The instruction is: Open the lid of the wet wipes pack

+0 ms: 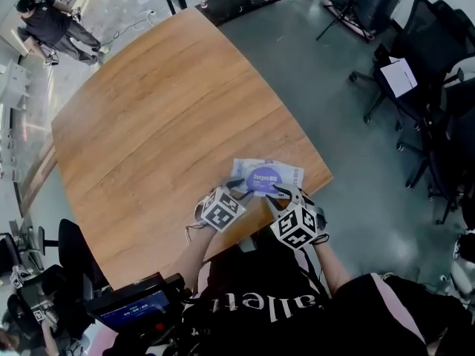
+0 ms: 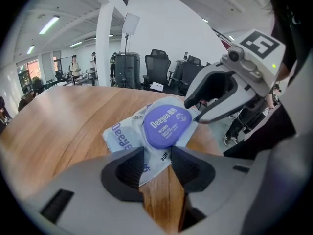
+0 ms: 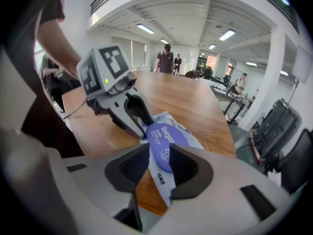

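Now: approach step, it seems, wet wipes pack [image 2: 121,137] flat at near edge of table [image 1: 163,124], lid [image 2: 165,125] shut | left gripper [image 2: 157,153] and right gripper [image 3: 159,153] both open, astride its ends | next, likely: you pin pack, then catch lid's rim.

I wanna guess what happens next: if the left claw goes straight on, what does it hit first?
Likely the pack: its near corner lies between the open jaws of the left claw, with the lid just beyond.
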Demonstrator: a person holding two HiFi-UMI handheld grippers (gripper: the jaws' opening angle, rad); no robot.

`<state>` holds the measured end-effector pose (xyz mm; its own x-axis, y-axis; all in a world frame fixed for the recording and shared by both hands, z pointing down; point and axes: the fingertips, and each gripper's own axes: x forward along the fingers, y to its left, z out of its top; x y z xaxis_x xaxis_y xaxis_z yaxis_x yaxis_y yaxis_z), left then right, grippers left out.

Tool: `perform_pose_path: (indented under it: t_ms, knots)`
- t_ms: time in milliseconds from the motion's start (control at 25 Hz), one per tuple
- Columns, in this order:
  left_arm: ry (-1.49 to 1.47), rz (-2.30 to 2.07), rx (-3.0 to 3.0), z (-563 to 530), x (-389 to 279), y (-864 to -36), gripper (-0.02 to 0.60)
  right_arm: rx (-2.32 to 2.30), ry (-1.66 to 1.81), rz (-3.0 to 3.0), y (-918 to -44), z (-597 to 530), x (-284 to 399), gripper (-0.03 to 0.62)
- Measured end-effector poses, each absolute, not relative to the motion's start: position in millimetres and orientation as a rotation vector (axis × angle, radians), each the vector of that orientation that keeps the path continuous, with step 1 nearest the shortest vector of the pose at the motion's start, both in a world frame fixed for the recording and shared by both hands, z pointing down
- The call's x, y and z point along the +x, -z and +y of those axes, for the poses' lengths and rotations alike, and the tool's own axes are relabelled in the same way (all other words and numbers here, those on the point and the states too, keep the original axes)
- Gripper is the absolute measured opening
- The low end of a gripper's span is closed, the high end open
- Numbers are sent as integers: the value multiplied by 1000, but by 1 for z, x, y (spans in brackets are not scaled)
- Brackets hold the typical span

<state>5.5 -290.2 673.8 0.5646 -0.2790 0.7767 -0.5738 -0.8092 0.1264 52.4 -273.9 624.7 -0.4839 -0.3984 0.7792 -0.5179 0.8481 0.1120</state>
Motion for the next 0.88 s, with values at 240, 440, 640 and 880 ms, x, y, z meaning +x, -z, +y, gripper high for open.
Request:
perform_pose_path:
  t_ms: [240,440,640,880]
  knots:
    - [-1057,-702,2450,-292,3,-674,167,506,41,-2042,-650,-278,33,115]
    - [-1032,-702,2455,-294,-2,-674,167,504,105,-2010,-655,-282,26,118]
    - [-1012,-711,2449,-295,0,-672,166,515,216,-1991,-654,-284,25,118]
    - [-1010,-704,2455,-294,0,-673,166,361,490,-1924,-656,-279,18,118]
